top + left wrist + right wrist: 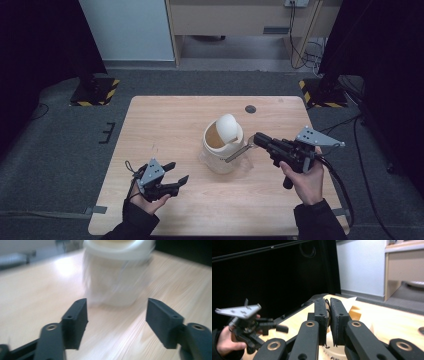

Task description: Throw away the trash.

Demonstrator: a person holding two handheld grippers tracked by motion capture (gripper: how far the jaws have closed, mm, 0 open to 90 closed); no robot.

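Note:
A white tub (222,152) stands near the middle of the wooden table (165,120), its rounded lid (229,126) tipped up over a brown inside. My right gripper (257,139) reaches it from the right and is shut on a thin grey metal spoon (237,152) that slants down along the tub's right side. In the right gripper view the jaws stand almost together, with a thin dark edge between the pads (337,320). My left gripper (179,171) hovers low at the front left, open and holding nothing. The blurred tub (117,277) lies ahead of its gripper (116,312).
A small dark round grommet (250,109) sits in the tabletop behind the tub. Black stand bases with yellow-black stripes (95,92) (320,95) rest on the grey floor at both back corners. Cables (305,50) hang by a wooden cabinet at the back.

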